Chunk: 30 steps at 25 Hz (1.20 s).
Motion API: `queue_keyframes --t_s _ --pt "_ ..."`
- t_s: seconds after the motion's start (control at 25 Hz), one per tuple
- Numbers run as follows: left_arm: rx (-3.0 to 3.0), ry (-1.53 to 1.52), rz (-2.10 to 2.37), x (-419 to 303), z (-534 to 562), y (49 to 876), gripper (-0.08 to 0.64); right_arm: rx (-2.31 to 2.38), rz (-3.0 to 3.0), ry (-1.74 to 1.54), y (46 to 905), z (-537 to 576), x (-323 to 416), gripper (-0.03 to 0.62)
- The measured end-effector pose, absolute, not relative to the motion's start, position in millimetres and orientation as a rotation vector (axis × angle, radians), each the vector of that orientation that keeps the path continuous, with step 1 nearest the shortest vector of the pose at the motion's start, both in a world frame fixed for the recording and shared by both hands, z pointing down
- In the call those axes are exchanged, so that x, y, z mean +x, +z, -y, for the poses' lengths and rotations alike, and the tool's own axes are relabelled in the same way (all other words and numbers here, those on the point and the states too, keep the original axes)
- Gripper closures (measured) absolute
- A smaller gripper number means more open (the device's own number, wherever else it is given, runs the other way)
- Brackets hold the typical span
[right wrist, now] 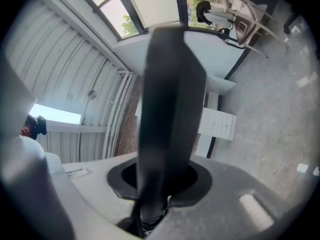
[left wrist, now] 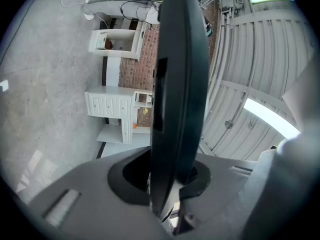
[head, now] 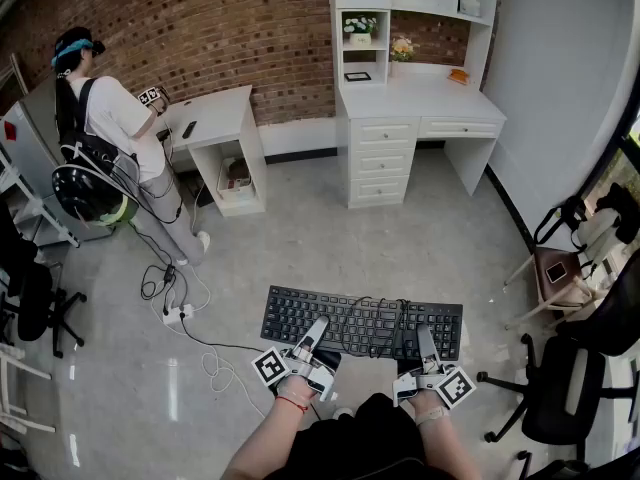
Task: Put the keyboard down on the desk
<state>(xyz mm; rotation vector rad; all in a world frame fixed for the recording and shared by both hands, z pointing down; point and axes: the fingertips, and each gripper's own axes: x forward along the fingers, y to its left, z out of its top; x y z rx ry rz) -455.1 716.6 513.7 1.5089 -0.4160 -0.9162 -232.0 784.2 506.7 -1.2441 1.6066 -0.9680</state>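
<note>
A black keyboard (head: 360, 323) hangs level above the grey floor, keys up, just in front of my body. My left gripper (head: 317, 330) is shut on its near edge left of the middle. My right gripper (head: 424, 334) is shut on the near edge toward the right end. In the left gripper view the keyboard (left wrist: 180, 84) stands edge-on, clamped between the jaws of the left gripper (left wrist: 165, 204). The right gripper view shows the keyboard (right wrist: 170, 109) the same way, rising out of the right gripper (right wrist: 150, 209). A white desk with a hutch (head: 420, 98) stands against the far brick wall.
A smaller white desk (head: 215, 118) stands at the back left, with a person (head: 100, 128) working at it. A power strip and cables (head: 175, 313) lie on the floor at left. A black office chair (head: 570, 378) and a wooden chair (head: 560, 268) stand at right.
</note>
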Motion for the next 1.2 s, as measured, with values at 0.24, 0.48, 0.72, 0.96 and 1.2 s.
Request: queue_keyframes --t_s 0.24,0.48,0.72,0.96,1.2 --pt "1.514 -0.9 0.4 -440.4 -698.6 516.6 0.494 -1.255 -1.591 -0.967 510.2 -768.4 -218.3 0.506" --pt "1.504 -0.893 0.402 -412.9 -667.6 522.6 0.492 -1.265 -1.589 -0.965 518.9 -737.8 -190.8 0.506" --pt "1.494 -0.887 0.42 -391.6 -611.7 529.9 0.492 -1.255 -1.582 -0.986 525.9 -679.1 -169.0 0.506" --pt "1.496 -0.888 0.412 -354.5 -548.8 522.2 0.491 -1.224 -1.54 -0.986 520.9 -618.4 -132.7 0.506" --pt "1.509 -0.878 0.406 -312.5 -491.8 512.0 0.491 -1.217 -1.553 -0.987 512.0 -561.4 -91.1 0.506"
